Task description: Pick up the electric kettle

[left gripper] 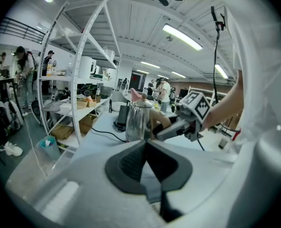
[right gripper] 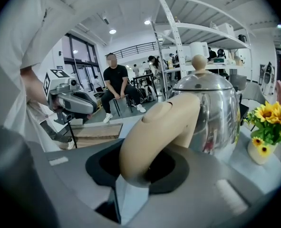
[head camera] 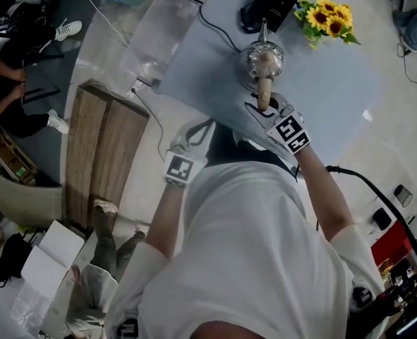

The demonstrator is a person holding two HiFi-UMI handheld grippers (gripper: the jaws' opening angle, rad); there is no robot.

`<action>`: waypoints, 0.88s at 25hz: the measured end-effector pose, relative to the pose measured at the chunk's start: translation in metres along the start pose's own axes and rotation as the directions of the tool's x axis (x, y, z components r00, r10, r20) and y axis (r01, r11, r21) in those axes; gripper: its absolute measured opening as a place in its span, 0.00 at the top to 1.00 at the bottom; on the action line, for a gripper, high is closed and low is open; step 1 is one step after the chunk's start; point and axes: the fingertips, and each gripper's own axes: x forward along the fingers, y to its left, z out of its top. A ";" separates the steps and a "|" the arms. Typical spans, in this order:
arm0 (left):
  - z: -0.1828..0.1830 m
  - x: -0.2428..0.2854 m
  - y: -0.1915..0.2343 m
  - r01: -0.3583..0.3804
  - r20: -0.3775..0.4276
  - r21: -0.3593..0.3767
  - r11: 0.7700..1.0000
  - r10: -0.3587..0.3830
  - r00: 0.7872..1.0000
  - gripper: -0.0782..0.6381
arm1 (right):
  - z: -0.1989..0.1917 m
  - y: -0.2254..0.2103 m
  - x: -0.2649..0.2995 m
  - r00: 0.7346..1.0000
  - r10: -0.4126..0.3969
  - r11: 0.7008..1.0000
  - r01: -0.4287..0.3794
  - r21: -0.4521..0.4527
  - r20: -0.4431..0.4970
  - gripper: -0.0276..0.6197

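The pale counter spreads out in front of me. Toward its far side is the shiny electric kettle, its tan handle pointing back at me. My right gripper has its fingers clamped on the electric kettle by that handle. My left gripper hangs by the counter's near edge, fingers together with nothing between them. A black box and some sunflowers sit just beyond the kettle.
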 end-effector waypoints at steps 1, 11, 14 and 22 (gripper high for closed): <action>0.000 0.001 0.000 0.002 0.000 0.002 1.000 -0.002 1.000 0.89 | 0.001 0.000 -0.002 1.000 -0.001 1.000 0.001 0.004 0.003 0.78; 0.012 0.010 -0.011 0.040 0.008 0.026 0.999 -0.040 0.999 0.89 | 0.003 0.000 -0.026 1.000 -0.027 0.999 0.027 0.022 0.015 0.77; 0.014 0.013 -0.015 0.055 0.005 0.044 0.998 -0.055 0.998 0.89 | 0.002 0.000 -0.033 0.999 -0.042 0.999 0.041 0.034 0.025 0.77; 0.020 0.019 -0.027 0.099 -0.017 0.089 0.991 -0.098 0.995 0.89 | -0.004 0.000 -0.052 0.996 -0.081 0.994 0.077 0.072 0.044 0.77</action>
